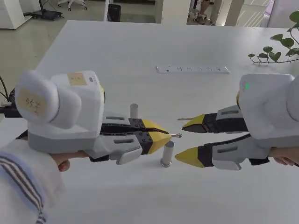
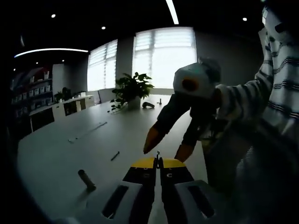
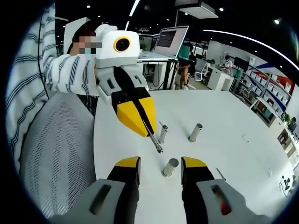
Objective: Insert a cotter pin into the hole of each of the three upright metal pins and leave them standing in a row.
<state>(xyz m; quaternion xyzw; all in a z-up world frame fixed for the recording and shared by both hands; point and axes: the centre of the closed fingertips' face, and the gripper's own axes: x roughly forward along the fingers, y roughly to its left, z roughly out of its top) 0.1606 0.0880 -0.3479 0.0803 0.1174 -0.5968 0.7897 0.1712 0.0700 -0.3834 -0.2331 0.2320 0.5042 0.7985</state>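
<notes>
A white table (image 2: 56,149) stands before bright windows (image 2: 163,56).

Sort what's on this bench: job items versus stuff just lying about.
Job: three upright metal pins; cotter pin in the left hand-held gripper; spare cotter pin on the table.
Lying about: power strip; plant.

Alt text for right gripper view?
An upright metal pin stands ahead of the open right gripper on a white table. At upper left, the left gripper is shut on a cotter pin; two more metal pins stand beyond.
</notes>
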